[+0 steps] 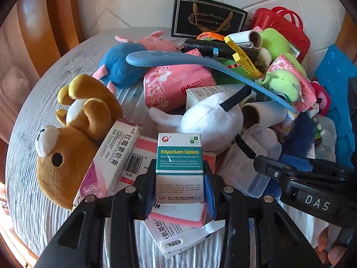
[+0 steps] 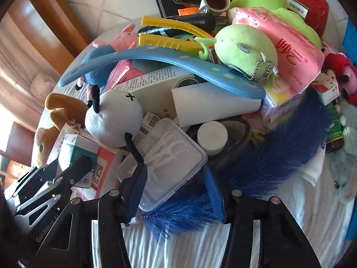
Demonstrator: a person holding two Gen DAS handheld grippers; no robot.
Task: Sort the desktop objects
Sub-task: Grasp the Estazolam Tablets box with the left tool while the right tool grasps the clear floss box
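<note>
A heap of toys, boxes and packs covers the round table [image 1: 29, 201]. My left gripper [image 1: 179, 185] is shut on a white and teal Estazolam Tablets box [image 1: 179, 163], held upright over a pink and white medicine box [image 1: 178, 216]. It also shows in the right wrist view [image 2: 77, 149]. My right gripper [image 2: 176, 192] is open around the near end of a clear plastic box of floss picks [image 2: 165, 156], with a blue feather duster [image 2: 279, 147] lying under its right finger. The right gripper shows at the right edge of the left wrist view [image 1: 290, 174].
A brown bear plush [image 1: 67, 147] lies at the left, a white plush [image 1: 209, 120] in the middle. A blue shoehorn [image 1: 200, 67], pink tissue packs [image 1: 176, 84], green plush toys [image 2: 245, 47], a black gift bag [image 1: 207, 17] and a red case [image 1: 285, 26] are piled behind.
</note>
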